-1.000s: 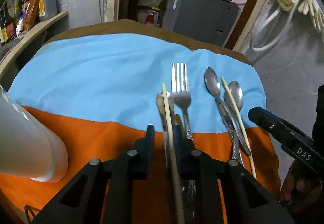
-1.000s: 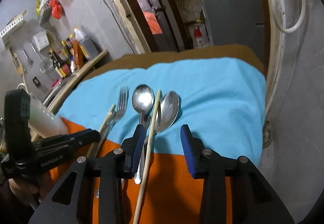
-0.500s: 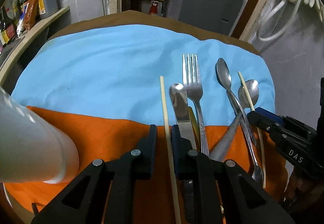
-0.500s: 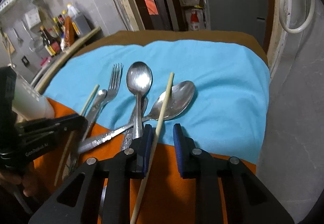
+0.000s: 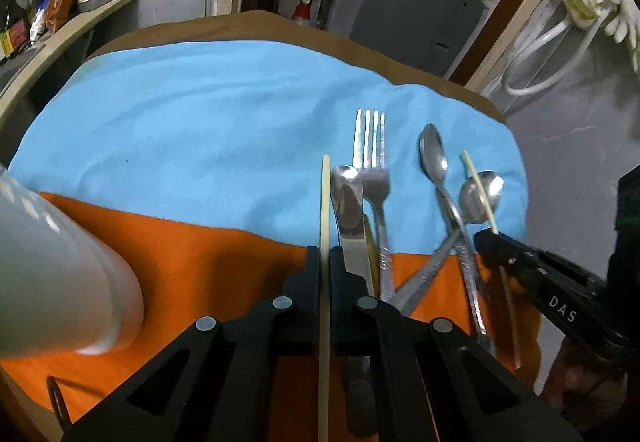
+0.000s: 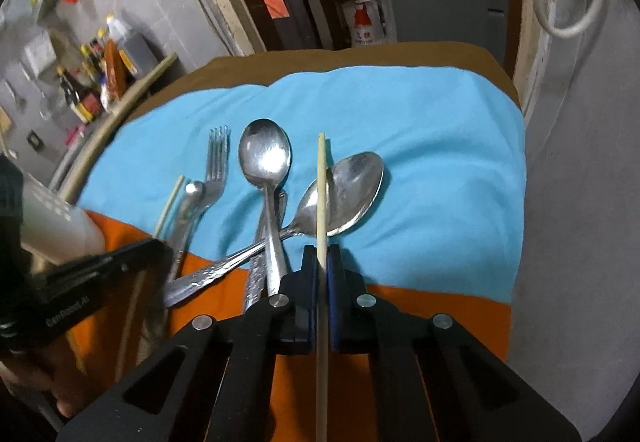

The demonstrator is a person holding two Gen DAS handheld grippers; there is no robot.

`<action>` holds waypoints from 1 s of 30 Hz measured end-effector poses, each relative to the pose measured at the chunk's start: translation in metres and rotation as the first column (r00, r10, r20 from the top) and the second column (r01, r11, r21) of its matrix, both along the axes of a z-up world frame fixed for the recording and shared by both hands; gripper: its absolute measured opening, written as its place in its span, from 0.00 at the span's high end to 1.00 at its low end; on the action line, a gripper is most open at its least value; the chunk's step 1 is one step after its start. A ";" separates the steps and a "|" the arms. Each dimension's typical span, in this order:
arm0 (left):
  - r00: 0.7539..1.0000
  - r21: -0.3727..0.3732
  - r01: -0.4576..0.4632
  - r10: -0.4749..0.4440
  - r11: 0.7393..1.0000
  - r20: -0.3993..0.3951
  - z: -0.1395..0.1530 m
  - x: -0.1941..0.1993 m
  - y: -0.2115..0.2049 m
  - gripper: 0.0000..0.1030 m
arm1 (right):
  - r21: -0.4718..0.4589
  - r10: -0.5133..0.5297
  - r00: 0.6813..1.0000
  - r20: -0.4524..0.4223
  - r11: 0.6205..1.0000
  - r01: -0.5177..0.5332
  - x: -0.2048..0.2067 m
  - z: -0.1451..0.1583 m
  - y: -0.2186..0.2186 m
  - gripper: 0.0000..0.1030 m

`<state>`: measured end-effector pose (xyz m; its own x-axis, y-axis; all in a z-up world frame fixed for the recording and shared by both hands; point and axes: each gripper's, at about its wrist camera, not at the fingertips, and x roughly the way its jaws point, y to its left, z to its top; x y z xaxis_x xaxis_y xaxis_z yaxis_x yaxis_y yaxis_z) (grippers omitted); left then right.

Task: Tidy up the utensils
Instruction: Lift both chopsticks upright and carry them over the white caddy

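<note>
Here, left gripper [image 5: 325, 256] jaws pinching 1 chopstick [image 5: 325, 194], right gripper [image 6: 321, 258] jaws pinching another chopstick [image 6: 321, 178].

the room was dim, lit from overhead; the blue cloth [image 5: 208, 114] took most of the light. glare flashed off the spoons [image 6: 266, 154] and the fork [image 5: 372, 146], which smeared with motion blur. the white cup [image 5: 52, 274] sat close and out of focus. the fisheye bent walls and shelf [image 6: 120, 110] at the edges, with black corners. soft shadows lay under the utensils.
</note>
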<state>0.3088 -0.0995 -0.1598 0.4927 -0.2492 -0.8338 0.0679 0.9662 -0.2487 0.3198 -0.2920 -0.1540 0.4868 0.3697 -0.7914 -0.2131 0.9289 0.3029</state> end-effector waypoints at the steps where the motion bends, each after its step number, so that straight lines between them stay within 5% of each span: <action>1: 1.000 -0.014 0.002 -0.002 1.000 0.016 0.003 -0.003 0.000 0.98 | 0.038 -0.009 1.000 0.003 0.999 0.009 -0.003 0.000 -0.004 0.97; 7: 0.991 -0.080 0.006 0.005 0.997 0.132 0.027 -0.025 0.005 0.98 | 0.178 -0.046 0.996 0.075 0.984 0.032 -0.030 0.012 -0.012 0.97; 13: 0.955 -0.129 0.023 0.016 0.991 0.296 0.065 -0.051 0.007 0.98 | 0.316 -0.046 0.960 0.277 0.948 -0.045 -0.060 0.046 -0.003 0.97; 30: 0.808 -0.156 -0.005 0.096 0.988 0.581 0.162 -0.103 0.079 0.98 | 0.313 -0.052 0.805 0.591 0.935 -0.169 -0.094 0.141 0.078 0.97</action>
